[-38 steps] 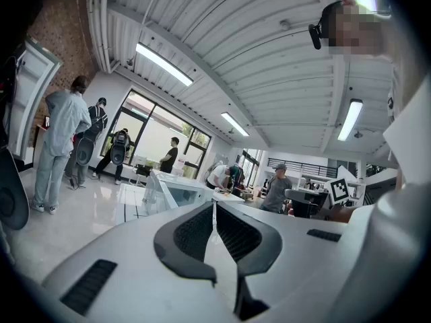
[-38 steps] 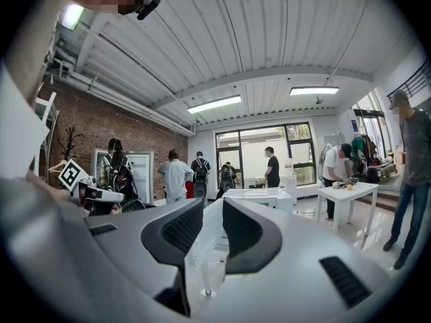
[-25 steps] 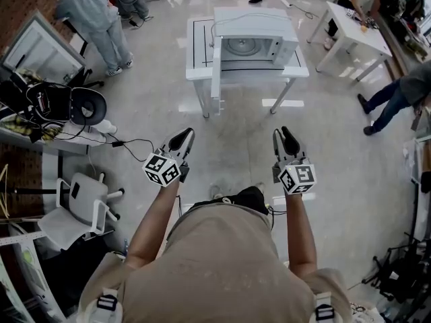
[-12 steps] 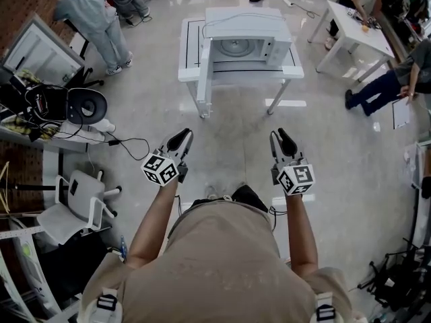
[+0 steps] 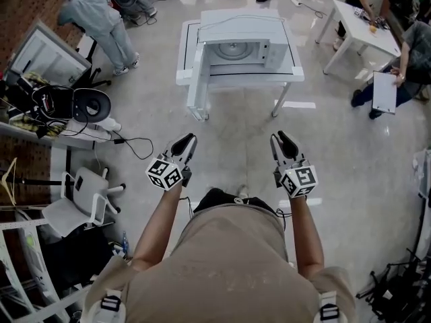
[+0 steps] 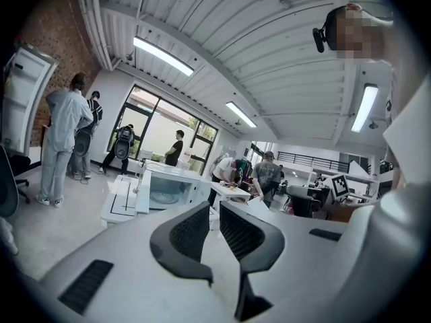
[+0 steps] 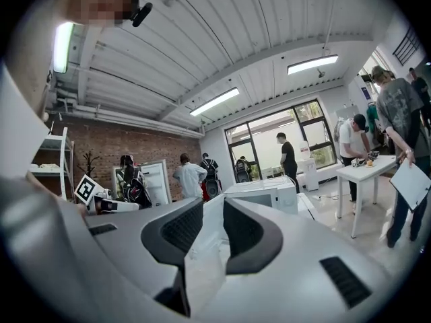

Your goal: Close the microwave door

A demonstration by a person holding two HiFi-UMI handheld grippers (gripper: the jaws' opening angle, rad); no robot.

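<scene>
A white microwave (image 5: 244,42) stands on a white table (image 5: 296,73) at the far middle of the room. Its door (image 5: 198,73) hangs wide open to the left. My left gripper (image 5: 189,140) and right gripper (image 5: 279,137) are held side by side over the floor, well short of the table and pointing at it. In the left gripper view the jaws (image 6: 214,210) stand a little apart with nothing between them, and the microwave (image 6: 172,187) lies ahead. The right gripper (image 7: 213,204) is also open and empty, with the microwave (image 7: 266,194) beyond it.
A person in pale clothes (image 5: 101,12) bends at the far left. A cluttered desk (image 5: 40,106), floor cables (image 5: 128,143) and a white chair (image 5: 81,200) line the left side. At the right, people stand round a second white table (image 5: 357,25).
I have walked on toward the microwave with both grippers held out in front. The person at the right has stepped up to the far table, holding a sheet.
</scene>
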